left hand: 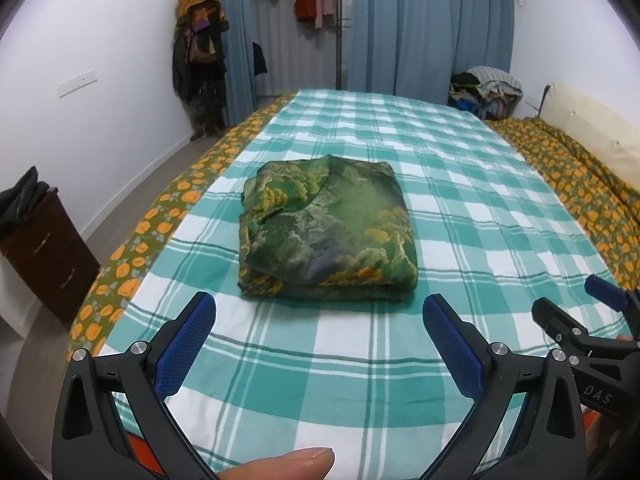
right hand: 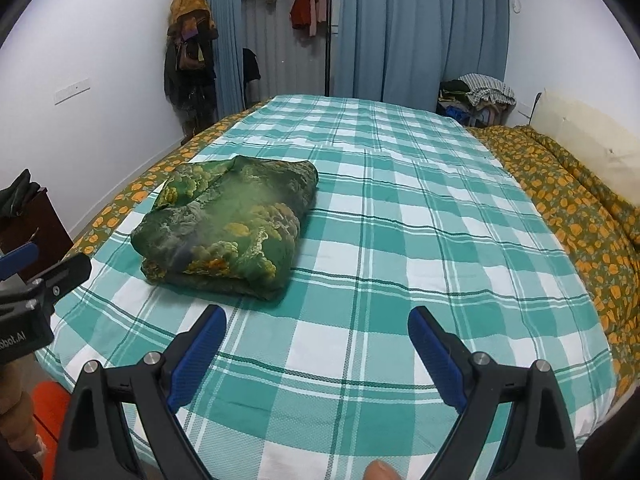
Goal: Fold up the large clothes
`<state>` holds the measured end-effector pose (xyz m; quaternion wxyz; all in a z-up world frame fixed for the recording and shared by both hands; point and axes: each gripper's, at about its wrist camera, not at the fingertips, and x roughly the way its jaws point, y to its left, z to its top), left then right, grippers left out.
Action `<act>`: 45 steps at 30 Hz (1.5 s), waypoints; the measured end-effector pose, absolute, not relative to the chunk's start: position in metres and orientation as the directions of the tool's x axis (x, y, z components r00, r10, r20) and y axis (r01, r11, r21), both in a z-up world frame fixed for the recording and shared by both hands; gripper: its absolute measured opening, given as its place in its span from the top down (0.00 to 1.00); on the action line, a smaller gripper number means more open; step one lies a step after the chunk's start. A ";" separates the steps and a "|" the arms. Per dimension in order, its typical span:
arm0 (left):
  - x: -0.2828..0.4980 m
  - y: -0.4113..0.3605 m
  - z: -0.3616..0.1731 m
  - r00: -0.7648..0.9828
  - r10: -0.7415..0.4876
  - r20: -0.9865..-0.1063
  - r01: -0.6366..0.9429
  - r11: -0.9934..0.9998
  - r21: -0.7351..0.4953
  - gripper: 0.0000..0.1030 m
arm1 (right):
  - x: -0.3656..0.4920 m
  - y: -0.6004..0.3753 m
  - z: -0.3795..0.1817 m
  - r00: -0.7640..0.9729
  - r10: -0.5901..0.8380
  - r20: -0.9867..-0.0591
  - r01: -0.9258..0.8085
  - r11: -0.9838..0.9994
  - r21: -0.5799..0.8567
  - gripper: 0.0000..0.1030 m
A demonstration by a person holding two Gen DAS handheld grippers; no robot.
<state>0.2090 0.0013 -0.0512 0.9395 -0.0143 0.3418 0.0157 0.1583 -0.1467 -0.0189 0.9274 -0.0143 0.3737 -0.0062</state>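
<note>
Green printed garment (left hand: 326,228) lies folded on bedsheet (left hand: 460,208).

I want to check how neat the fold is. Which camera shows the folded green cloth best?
The left wrist view: the folded green cloth lies centred, straight ahead of the open left gripper. The right wrist view shows it off to the left, seen at an angle.

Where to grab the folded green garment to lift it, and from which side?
Probably the near folded edge of the green patterned garment: stacked layers form a thick lip facing both grippers. Come in low from the near side of the checked bedsheet, left gripper and right gripper, both open, pinching all layers near each corner.
</note>
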 end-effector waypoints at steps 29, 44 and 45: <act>0.201 0.006 -0.041 0.742 0.082 -0.666 -0.083 0.996 0.029 0.00 | 0.148 -0.118 0.003 0.721 -0.027 -0.692 -0.046 0.995 -0.086 0.01; 0.199 0.007 -0.037 0.743 0.099 -0.661 -0.092 0.995 0.046 0.00 | 0.147 -0.119 0.002 0.714 -0.023 -0.700 -0.057 0.994 -0.091 0.01; 0.199 0.007 -0.037 0.743 0.104 -0.661 -0.095 0.994 0.050 0.00 | 0.148 -0.120 0.002 0.713 -0.023 -0.701 -0.057 0.994 -0.091 0.01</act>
